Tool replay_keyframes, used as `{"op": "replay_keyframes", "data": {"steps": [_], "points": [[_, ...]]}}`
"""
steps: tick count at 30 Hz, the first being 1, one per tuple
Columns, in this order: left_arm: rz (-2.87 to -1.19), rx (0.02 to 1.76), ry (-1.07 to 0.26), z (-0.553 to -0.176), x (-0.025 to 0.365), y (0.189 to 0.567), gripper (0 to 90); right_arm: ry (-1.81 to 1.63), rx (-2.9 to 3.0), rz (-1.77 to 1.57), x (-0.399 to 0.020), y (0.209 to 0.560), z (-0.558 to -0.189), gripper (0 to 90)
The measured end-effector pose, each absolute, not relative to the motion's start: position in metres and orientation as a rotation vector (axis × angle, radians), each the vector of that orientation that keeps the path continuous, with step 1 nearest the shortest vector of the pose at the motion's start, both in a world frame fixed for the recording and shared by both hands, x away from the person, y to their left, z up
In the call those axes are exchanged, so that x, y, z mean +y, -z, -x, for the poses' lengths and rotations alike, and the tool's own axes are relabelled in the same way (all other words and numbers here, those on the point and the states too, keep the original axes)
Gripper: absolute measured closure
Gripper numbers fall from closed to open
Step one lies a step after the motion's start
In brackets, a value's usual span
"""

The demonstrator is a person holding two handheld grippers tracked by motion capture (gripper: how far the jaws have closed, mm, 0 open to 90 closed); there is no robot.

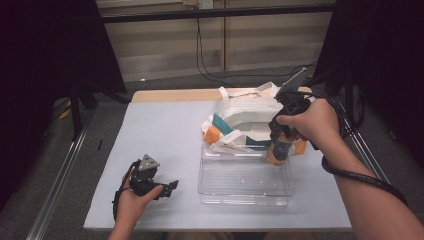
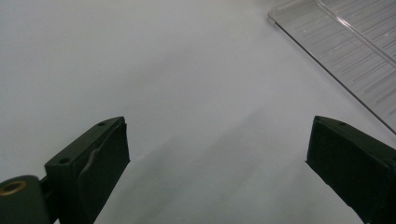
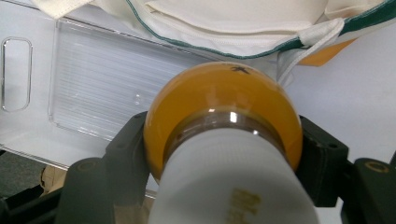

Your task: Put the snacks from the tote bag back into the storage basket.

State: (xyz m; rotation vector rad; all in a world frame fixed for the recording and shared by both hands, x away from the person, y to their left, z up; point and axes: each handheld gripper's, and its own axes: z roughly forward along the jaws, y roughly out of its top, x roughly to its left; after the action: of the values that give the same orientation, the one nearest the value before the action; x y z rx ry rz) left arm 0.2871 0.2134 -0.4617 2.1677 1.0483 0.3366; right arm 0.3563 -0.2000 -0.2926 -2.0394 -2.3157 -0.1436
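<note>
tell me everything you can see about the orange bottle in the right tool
The orange bottle with a white label looks like glossy plastic, with a rounded orange end and a clear band where the label begins. The right tool is shut on it, black jaws pressing both sides, holding it over the clear plastic bin, beside the white cloth bag.

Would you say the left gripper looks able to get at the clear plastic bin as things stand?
Probably yes. The left gripper rests open on the white table beside the clear plastic bin, with bare surface between them. The right gripper holds an orange bottle over the bin's far right side, away from that path.
</note>
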Motion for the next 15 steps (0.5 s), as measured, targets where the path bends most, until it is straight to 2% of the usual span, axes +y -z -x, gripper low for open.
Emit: {"op": "replay_keyframes", "data": {"steps": [15], "points": [[-2.180,1.035,-0.334,-0.2874,0.2143,0.4611,5.4,0.144,-2.287,2.059,-0.2002,0.2993,-0.3565,30.4]]}}
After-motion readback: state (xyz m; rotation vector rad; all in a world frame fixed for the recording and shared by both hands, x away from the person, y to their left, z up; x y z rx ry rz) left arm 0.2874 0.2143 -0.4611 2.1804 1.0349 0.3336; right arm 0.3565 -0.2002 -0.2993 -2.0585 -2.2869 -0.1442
